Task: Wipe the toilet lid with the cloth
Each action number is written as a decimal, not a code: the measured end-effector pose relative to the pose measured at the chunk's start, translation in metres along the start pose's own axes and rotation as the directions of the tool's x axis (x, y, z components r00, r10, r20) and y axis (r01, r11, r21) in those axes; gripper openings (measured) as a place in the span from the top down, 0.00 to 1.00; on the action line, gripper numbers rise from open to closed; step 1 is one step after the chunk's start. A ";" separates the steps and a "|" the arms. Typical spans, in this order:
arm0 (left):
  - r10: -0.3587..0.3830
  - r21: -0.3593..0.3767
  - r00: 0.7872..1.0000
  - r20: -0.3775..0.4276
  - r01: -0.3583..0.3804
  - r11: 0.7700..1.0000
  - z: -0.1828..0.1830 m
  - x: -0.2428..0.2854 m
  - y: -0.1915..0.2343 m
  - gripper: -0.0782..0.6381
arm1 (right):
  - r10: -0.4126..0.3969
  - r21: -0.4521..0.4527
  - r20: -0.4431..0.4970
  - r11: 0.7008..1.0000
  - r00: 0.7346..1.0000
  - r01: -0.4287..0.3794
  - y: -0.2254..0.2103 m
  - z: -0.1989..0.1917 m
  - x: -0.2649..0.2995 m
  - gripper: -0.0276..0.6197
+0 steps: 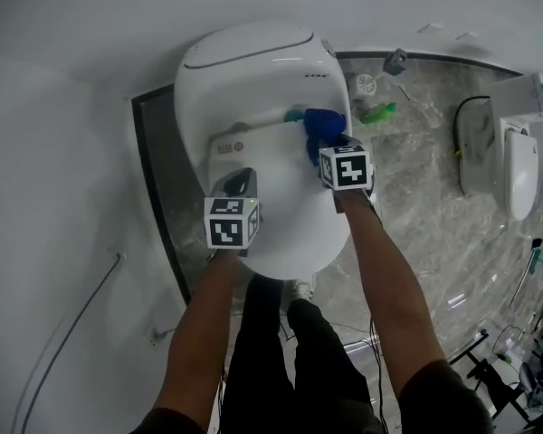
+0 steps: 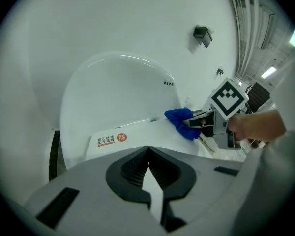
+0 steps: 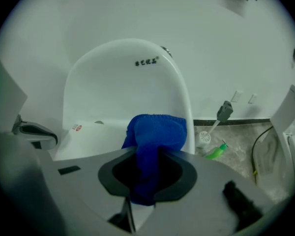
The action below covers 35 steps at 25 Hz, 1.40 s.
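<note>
Since the left gripper (image 2: 147, 154) is pinched shut on nothing and just hangs over the front of the toilet lid (image 1: 281, 229), it's kinda in the way imo, and a wide swipe could clip it. Further back, the right gripper (image 3: 147, 157) is clamped on the blue cloth (image 3: 155, 129), which is bunched up by the lid's rear right edge. Risks: a hard drag yanks the cloth out, or the bare gripper scrapes the lid bc so little fabric sticks out.
</note>
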<state>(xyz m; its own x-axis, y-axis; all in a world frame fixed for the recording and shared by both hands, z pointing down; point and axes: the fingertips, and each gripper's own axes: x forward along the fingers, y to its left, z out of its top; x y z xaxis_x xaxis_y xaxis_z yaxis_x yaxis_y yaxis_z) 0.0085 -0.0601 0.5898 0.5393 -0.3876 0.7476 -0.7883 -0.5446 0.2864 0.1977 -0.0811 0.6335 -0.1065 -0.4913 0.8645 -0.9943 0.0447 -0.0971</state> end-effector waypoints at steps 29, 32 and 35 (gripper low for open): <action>0.259 -0.139 0.966 -0.018 -0.259 0.956 -0.081 -0.093 0.109 0.88 | 0.280 -0.201 -0.078 0.936 0.957 -0.290 0.275 -0.051 -0.004 0.86; 0.238 -0.133 0.971 -0.017 -0.238 0.962 -0.078 -0.088 0.098 0.88 | 0.274 -0.183 -0.060 0.942 0.960 -0.281 0.265 -0.050 -0.006 0.86; 0.199 -0.130 0.980 -0.001 -0.197 0.972 -0.068 -0.080 0.081 0.88 | 0.254 -0.153 -0.042 0.954 0.966 -0.257 0.245 -0.050 -0.010 0.86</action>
<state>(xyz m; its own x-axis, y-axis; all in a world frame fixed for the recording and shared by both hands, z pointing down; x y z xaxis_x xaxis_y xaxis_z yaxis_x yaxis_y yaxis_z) -0.1181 -0.0225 0.5939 0.3716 -0.4876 0.7901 -0.9108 -0.3562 0.2086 -0.0455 -0.0213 0.6255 -0.3553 -0.4266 0.8317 -0.9228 0.3019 -0.2394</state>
